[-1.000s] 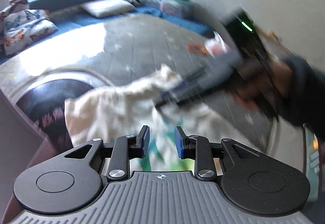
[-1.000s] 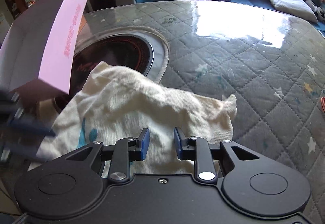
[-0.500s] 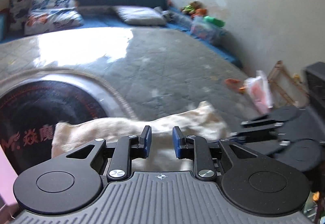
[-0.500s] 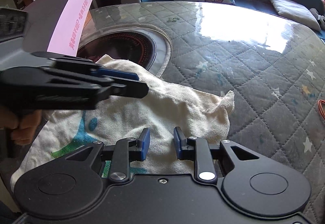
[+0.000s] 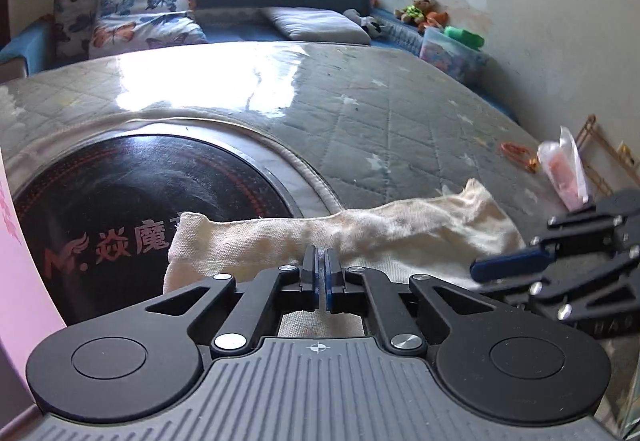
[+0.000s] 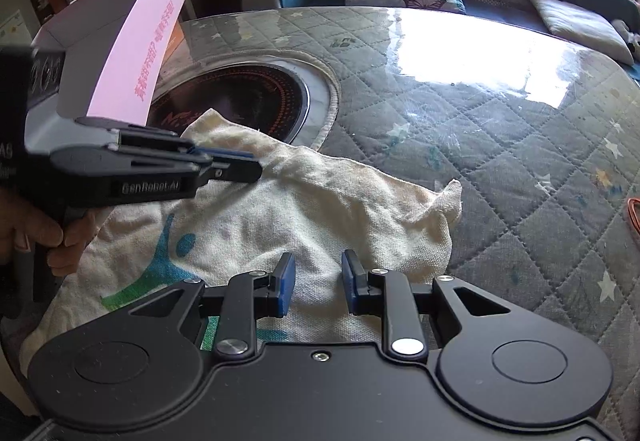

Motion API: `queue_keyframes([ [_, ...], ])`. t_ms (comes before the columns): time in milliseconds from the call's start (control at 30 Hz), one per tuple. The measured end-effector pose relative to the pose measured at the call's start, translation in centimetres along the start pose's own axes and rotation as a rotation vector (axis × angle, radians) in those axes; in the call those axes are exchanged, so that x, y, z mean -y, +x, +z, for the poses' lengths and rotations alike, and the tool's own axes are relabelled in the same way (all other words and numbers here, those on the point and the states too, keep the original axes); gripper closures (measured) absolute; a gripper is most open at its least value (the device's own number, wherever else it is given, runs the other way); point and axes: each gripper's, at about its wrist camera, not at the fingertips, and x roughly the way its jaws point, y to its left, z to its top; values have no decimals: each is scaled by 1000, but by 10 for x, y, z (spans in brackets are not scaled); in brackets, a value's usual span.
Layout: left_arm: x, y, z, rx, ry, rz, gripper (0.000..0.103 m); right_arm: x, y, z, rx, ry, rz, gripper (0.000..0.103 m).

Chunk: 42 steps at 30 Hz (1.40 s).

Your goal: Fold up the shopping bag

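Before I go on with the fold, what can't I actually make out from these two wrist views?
- Left wrist view: whether the left hand-held gripper, its jaws together, pinches the cream cloth shopping bag; its own fingers cover the contact.
- Right wrist view: the bag's near edge lies under the open right hand-held gripper body.
- Right wrist view: the blue-green print is partly hidden there.

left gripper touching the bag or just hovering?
Cannot tell. In the right wrist view the left gripper, jaws nearly closed, overlaps the shopping bag at its raised fold, but neither view plainly shows contact or a gap.
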Motion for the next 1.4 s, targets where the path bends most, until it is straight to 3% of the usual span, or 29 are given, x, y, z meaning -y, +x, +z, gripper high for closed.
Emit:
queue_keyframes([
  [267, 15, -1, -5, 11, 73, 64, 98, 3, 3, 7, 22, -6, -34, 76],
  [367, 15, -1, -6, 10, 82, 60, 97, 4, 4, 9, 30, -8, -46, 76],
  [467, 9, -2, -7, 7, 60, 47, 96, 5, 5, 12, 38, -10, -59, 91],
  [533, 10, -5, -8, 5, 62, 48, 96, 20, 13, 0, 24, 16, -67, 92],
  [700, 9, -9, -11, 24, 22, 34, 96, 15, 9, -5, 16, -14, -113, 94],
  [967, 28, -7, -16, 23, 121, 32, 97, 21, -2, -11, 55, 29, -128, 93],
  [1200, 27, -8, -19, 25, 98, 31, 98, 29, -19, -13, 142, 91, -135, 86],
  [1233, 27, -9, -20, 27, 93, 28, 98, 28, -23, -13, 167, 97, -148, 82],
  [1300, 27, -10, -21, 28, 87, 26, 98, 27, -23, -15, 170, 98, -156, 52],
  [1400, 28, -10, -21, 29, 93, 35, 98, 28, -20, -19, 154, 96, -162, 49],
])
